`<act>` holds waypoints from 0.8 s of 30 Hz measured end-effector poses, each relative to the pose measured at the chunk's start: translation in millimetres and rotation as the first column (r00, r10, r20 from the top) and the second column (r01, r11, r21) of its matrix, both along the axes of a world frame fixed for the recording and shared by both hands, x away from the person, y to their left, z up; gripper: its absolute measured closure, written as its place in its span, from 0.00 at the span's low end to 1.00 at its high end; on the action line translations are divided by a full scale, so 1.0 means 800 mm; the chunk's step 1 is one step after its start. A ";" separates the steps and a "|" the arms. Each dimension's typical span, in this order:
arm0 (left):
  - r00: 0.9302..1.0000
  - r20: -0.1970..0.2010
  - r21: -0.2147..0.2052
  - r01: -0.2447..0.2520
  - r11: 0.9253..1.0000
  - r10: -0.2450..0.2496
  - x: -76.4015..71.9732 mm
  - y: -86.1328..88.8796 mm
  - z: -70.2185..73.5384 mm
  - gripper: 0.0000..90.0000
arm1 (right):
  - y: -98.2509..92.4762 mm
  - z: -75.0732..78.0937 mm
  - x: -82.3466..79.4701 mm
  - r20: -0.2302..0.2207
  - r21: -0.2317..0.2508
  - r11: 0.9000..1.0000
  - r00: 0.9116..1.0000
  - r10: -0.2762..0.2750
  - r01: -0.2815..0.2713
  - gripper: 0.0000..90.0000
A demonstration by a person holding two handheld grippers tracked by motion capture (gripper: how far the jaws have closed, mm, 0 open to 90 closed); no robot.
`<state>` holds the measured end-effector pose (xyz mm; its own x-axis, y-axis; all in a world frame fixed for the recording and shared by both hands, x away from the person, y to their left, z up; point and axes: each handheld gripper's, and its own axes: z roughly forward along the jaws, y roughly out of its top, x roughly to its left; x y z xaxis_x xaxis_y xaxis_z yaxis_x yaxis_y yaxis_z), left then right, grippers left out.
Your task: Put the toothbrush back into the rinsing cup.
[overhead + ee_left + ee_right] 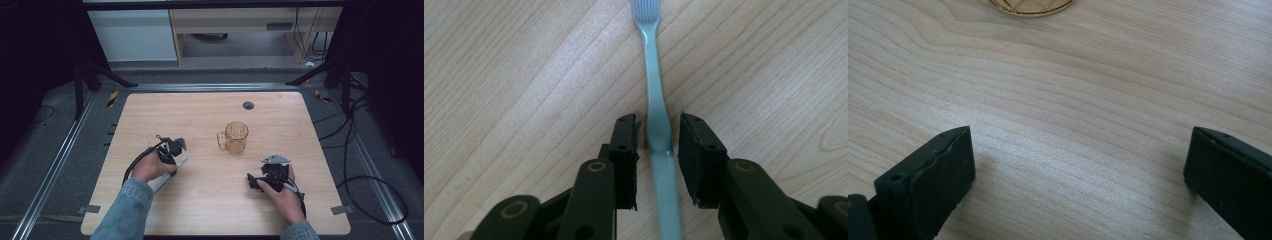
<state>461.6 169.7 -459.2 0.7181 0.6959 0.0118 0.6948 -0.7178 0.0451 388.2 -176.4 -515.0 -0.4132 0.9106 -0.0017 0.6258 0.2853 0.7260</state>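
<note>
A pale blue-green toothbrush lies flat on the wooden table, its bristle head pointing away from my left gripper. That gripper is low over the handle with one jaw on each side and a thin gap at both pads, so it is open. From above, the toothbrush pokes out beside the left gripper. An amber glass mug stands upright mid-table, with its base at the top edge of the right gripper view. My right gripper rests wide open near the table surface, front right, with nothing between its jaws.
A small black round insert sits in the table near its far edge. Cables trail over the floor to the right of the table. Bare wood lies between the mug and both grippers.
</note>
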 end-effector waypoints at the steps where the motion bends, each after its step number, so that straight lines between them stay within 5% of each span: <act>1: 1.000 -0.001 0.000 0.001 1.000 -0.001 0.000 0.000 0.000 0.76 | 0.000 0.000 0.000 -0.001 0.001 1.000 1.000 0.000 0.000 0.00; 24: 1.000 -0.011 -0.005 0.003 1.000 -0.003 0.004 -0.001 -0.002 0.82 | 0.000 0.000 0.000 0.001 -0.002 1.000 1.000 0.002 -0.002 0.00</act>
<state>464.5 168.9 -460.5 0.7200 0.6940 0.0003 0.6934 -0.7194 0.0410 388.2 -176.7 -515.1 -0.4151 0.9098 -0.0040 0.6242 0.2880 0.7263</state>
